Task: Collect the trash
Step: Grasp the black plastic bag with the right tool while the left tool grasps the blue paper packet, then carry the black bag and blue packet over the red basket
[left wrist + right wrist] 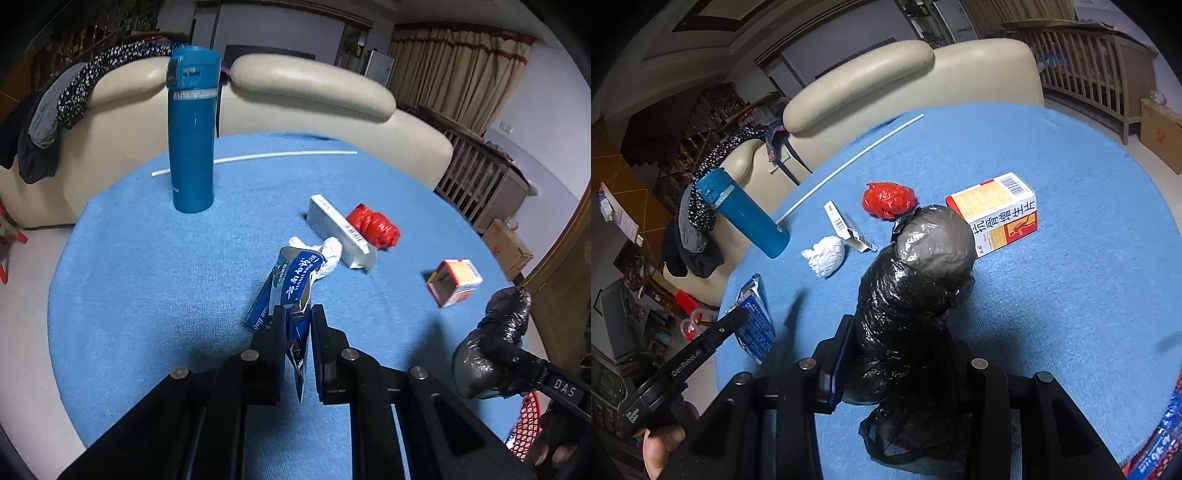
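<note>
In the left wrist view, a blue insulated bottle (191,129) stands upright at about ten o'clock on the blue tablecloth (147,280), with a thin white rod (255,158) lying on the cloth behind it. At centre, the left gripper (297,321) is closed narrowly on the tail of a flattened blue-and-silver toothpaste tube (291,288), which rises toward twelve o'clock from the tips. Touching the tube's far end is a crumpled white tissue (330,254). Just past it, at one o'clock, lies a long white carton (338,229), and a red plastic wad (373,225) sits against the carton's right side. Apart at three o'clock is an orange-and-white medicine box (454,281), its open end facing the camera. At four o'clock, the right gripper (498,350) carries a black plastic bag bundle (491,347).

In the right wrist view, the bottle (746,218) appears at nine o'clock, the tissue (825,254) and white carton (846,227) toward eleven, the red wad (889,200) at twelve. The right gripper (908,332) is clamped on the black bag bundle (916,295), which fills the centre. The medicine box (997,212) sits at one o'clock, just beside the bundle's top.
</note>
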Tool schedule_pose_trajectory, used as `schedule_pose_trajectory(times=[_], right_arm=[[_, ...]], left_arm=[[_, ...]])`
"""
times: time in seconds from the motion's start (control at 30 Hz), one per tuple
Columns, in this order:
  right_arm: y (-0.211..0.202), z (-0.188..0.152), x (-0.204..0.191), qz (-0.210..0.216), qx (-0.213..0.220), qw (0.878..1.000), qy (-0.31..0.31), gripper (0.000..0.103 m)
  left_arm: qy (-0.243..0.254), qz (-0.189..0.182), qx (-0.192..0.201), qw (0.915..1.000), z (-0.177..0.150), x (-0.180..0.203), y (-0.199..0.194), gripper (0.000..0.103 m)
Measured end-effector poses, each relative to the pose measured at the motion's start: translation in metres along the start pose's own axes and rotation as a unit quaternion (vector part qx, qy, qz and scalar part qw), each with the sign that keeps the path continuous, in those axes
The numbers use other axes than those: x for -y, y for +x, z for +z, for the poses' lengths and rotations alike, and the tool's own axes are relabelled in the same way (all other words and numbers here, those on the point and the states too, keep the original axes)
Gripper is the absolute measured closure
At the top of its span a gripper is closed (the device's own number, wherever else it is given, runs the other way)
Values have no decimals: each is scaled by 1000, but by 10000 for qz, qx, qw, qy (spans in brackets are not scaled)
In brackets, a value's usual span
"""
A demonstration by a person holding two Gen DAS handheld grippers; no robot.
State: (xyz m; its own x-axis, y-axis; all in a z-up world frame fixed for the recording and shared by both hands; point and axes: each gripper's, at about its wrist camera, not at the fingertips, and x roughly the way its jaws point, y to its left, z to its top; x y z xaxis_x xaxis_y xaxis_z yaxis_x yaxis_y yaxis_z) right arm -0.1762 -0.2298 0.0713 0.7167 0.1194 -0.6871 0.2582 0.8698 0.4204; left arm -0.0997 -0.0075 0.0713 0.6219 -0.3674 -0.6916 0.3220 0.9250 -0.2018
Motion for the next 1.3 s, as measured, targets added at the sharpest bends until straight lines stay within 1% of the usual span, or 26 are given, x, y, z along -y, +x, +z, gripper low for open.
schedule_pose_trajectory(times=[0.27, 0.57, 0.97, 1.3], right_arm=[[-25, -6, -6, 1, 219, 9997, -107, 60], [-48, -14, -2, -60, 392, 9991, -121, 60], [-85, -27, 25, -260, 650, 9975, 43, 59], [-111, -35, 64, -506, 802, 9950, 313, 60]], left_arm=[[116, -143, 293, 9994, -3, 17, -30, 89], [270, -208, 382, 9987, -15, 38, -46, 89], [616, -427, 442, 9962, -25, 78, -57, 89], [991, -649, 401, 9921, -31, 119, -56, 89]])
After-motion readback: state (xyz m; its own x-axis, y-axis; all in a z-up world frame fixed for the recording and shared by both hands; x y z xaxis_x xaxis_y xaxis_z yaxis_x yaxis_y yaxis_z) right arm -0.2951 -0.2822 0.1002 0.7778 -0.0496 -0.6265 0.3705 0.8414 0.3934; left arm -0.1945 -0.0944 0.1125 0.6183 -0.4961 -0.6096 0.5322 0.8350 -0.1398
